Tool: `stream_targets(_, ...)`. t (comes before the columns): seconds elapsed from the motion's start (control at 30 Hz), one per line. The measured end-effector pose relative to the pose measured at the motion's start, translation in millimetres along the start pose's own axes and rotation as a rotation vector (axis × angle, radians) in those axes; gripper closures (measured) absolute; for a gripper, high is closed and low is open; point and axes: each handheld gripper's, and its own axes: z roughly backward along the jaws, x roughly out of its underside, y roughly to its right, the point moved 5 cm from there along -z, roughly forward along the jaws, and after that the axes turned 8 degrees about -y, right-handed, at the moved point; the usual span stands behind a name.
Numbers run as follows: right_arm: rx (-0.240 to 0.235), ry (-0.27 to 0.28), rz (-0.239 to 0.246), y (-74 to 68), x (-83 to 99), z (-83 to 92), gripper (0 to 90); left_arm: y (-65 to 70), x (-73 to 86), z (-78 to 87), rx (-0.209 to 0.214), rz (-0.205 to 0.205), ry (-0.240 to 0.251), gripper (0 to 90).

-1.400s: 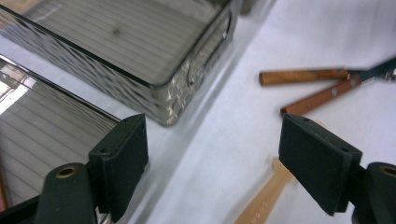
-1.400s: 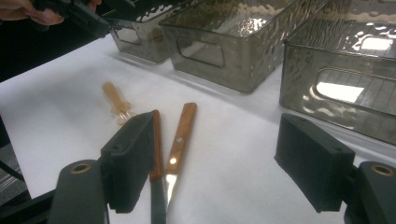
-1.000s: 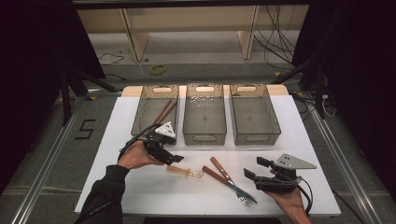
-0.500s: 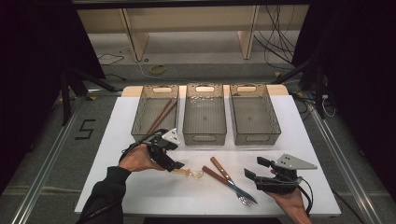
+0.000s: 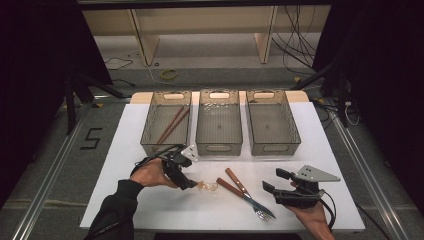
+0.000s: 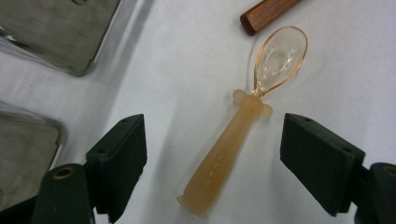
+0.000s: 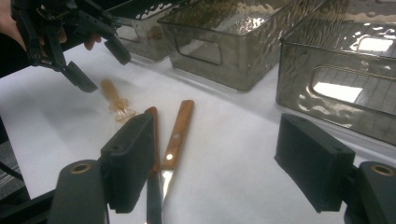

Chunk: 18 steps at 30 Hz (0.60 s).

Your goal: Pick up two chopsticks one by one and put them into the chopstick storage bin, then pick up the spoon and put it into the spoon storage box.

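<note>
Left claw point(image 6: 212, 163) spread around spoon point(image 6: 247, 121), translucent amber, lying flat

The high view looks down over the table point(image 5: 125, 150); both gripper views sit low, sharing the spoon point(image 6: 243, 126).

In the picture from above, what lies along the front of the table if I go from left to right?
Left gripper → clear amber spoon → two wooden-handled utensils, lying side by side → right gripper. The three grey bins sit farther back, so they are left out.
</note>
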Motion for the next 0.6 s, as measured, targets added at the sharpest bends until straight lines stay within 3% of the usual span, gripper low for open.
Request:
stream_targets(0.2,0.005,0.001,0.002,0.0,0.3,1.0,29.1,1.1,1.2,-9.2,-0.008,-0.022,-0.049,23.5)
stream_targets(0.6,0.001,-0.001,0.009,-0.5,-0.7,-0.8,29.1,1.9,2.9,-11.3,-0.004,-0.029,-0.066,25.4)
